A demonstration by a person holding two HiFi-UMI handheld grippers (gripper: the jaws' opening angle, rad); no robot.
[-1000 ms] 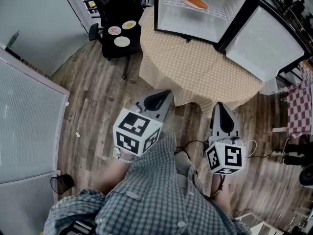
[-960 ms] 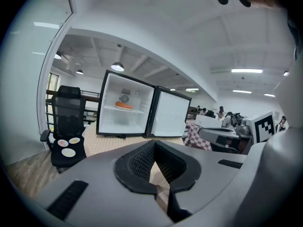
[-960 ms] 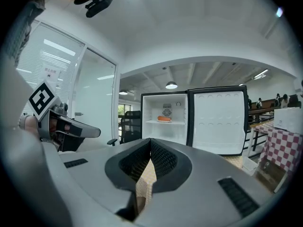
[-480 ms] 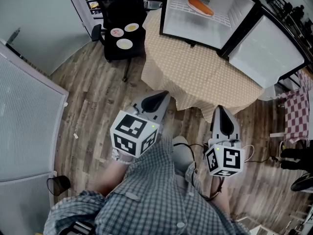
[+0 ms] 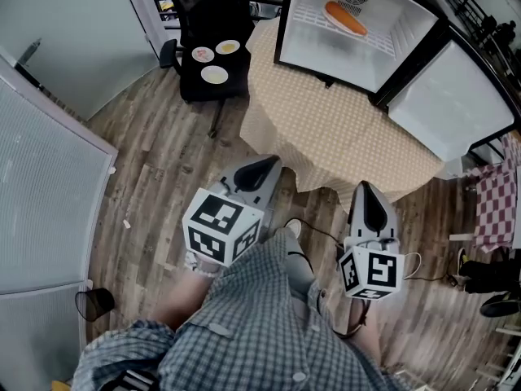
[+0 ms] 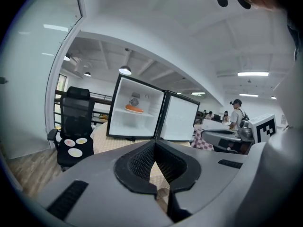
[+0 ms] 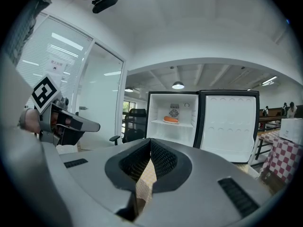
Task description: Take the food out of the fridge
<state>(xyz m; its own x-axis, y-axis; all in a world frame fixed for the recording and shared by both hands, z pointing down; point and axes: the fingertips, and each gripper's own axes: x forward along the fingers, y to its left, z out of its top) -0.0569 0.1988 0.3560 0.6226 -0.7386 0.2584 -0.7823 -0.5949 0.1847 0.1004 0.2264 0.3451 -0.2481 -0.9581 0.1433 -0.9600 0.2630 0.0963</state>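
- Head view: the fridge (image 5: 326,55) stands open at the far edge of the table (image 5: 342,129), with its door (image 5: 452,96) swung out to the right. The food (image 5: 345,19), an orange roll much like a hot dog, lies near the middle of the upper shelf. The left gripper (image 5: 262,168) and right gripper (image 5: 365,192) hang off the table's near edge, well apart from the fridge, so I judge this to be the approach, with nothing taken yet
- Left gripper view: the left gripper (image 6: 155,144) has its jaws pressed together with nothing between them. It points over the table at the fridge (image 6: 135,126). The food (image 6: 134,109) lies crosswise on the shelf, its long axis parallel to the shelf's front edge and its ends toward the side walls
- Right gripper view: the right gripper (image 7: 150,141) is also closed at the tips and empty, and only the tablecloth shows behind the pads. The food (image 7: 171,119) faces it broadside, with neither end toward the person
- Next move, as I judge it: reach one gripper across the table into the fridge, spread its jaws, and close them across the food's narrow width near the middle
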